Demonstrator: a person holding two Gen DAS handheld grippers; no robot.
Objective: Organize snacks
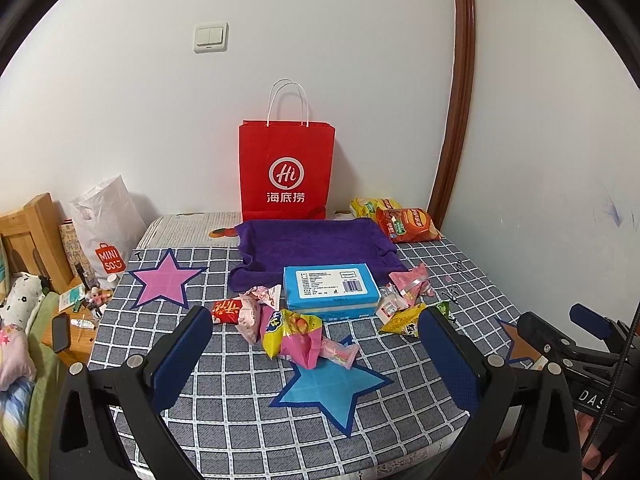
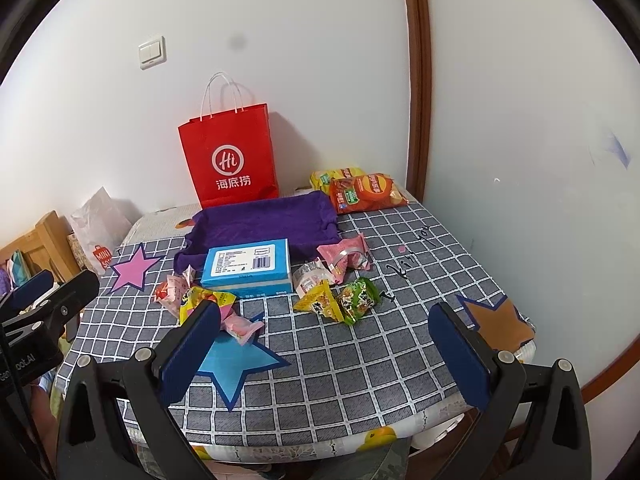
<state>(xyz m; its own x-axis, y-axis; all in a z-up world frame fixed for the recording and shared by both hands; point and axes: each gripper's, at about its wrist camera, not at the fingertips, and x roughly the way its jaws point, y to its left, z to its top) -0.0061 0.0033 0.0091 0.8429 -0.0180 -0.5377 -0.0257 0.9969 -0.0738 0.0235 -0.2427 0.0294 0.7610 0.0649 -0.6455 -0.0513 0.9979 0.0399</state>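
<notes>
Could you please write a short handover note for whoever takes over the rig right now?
Left gripper: open, empty, hovering over the near table edge.
Right gripper: open, empty, likewise.
Blue box lies at the front edge of the purple towel; small wrapped snacks lie scattered on both sides of it. Two chip bags lie at the far right corner. The red paper bag stands against the wall behind the towel.
Done: nothing appears sorted yet.
Left: gather all the loose snacks; the destination is not evident.
</notes>
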